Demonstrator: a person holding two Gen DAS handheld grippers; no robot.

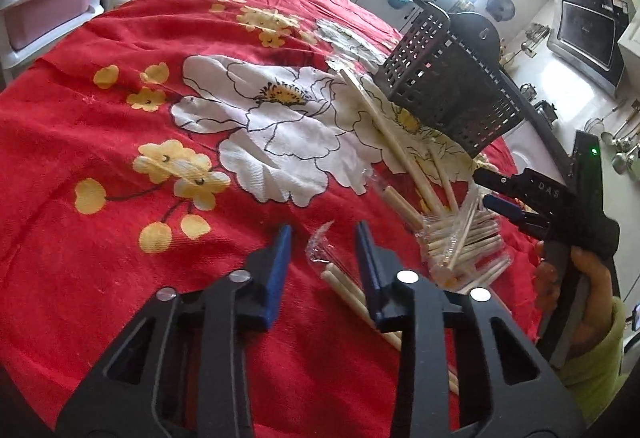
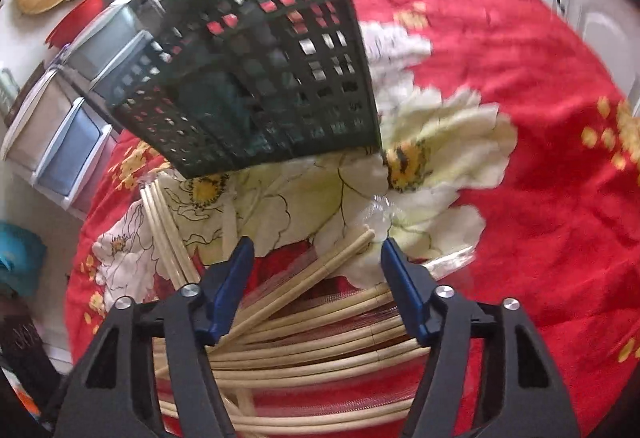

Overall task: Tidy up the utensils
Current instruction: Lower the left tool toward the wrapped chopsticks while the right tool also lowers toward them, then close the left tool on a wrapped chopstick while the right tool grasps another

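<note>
With the black perforated basket (image 1: 448, 86) standing upright at the far side of the red floral cloth (image 1: 120, 166), the wrapped chopsticks (image 2: 320, 338) lie loose in front of it, so both grippers are angled down at the pile.

Left gripper (image 1: 324, 242): jaws partly open, straddling one clear-wrapped pair (image 1: 340, 278) that lies apart from the main heap. Wrapper tip sits between the pads; I can't see the pads pressing on it, so I read it as not gripped yet.

Right gripper (image 2: 318, 258): jaws wider, roughly half open, hanging over the fanned heap. Several sticks pass under and between the fingers, none clamped. In the left wrist view the person's hand (image 1: 576, 278) holds this gripper just beside the pile, near the basket's base.

Placement logic, as a judgement:
- basket is the target holder, and its open top suits end-first drops
- the sticks are crossed and overlapping, so the isolated pair is the easier pick
- plastic sleeves look slippery and crinkly; a grip on film alone may slide off

Right wrist view is motion-blurred, so fine contact there can't be told. No sticks visible in the basket.
</note>
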